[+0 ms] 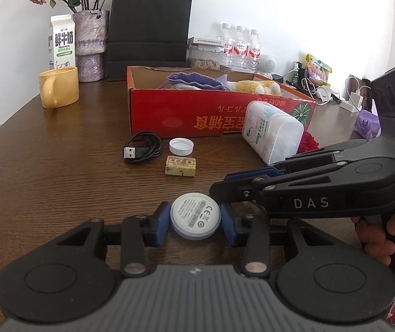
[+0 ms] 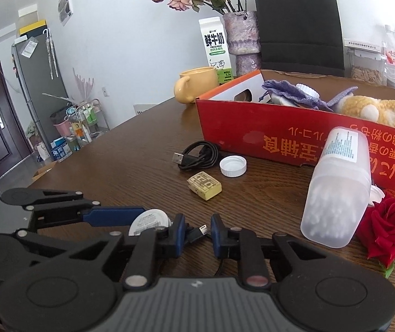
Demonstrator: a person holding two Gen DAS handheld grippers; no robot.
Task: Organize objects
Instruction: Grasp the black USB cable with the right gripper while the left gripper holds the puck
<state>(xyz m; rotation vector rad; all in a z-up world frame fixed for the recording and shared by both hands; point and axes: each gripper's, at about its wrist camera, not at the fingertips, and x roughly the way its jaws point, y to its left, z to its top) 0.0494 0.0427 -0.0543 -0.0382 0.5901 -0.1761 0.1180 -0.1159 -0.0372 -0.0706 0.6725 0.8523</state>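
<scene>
- My left gripper [image 1: 194,218] had the white round device [image 1: 195,215] pinched between its blue pads, label side up, low over the brown table [image 1: 59,152].
- My right gripper [image 2: 197,233] sat just beside it, coming in from the right in the left wrist view; its jaws stood a little apart, with the small plug of a black cable [image 2: 197,232] in the gap.
- I couldn't tell whether the pads were actually pressing on that plug.
- Further out on the table, the coiled USB cable [image 1: 142,150], a white bottle cap [image 1: 181,146] and a small yellowish block [image 1: 180,166] lay close together in front of the red cardboard box [image 1: 211,116].
- The box held a purple cloth pouch [image 1: 194,80] and a yellow plush toy [image 1: 258,86].
- A frosted cotton-swab container [image 2: 335,193] lay tilted near the box front, with a red rose [image 2: 385,224] right beside it.
- Behind the box stood a yellow mug [image 1: 59,87], a milk carton [image 1: 62,43] and a vase of dried flowers [image 1: 90,44].
</scene>
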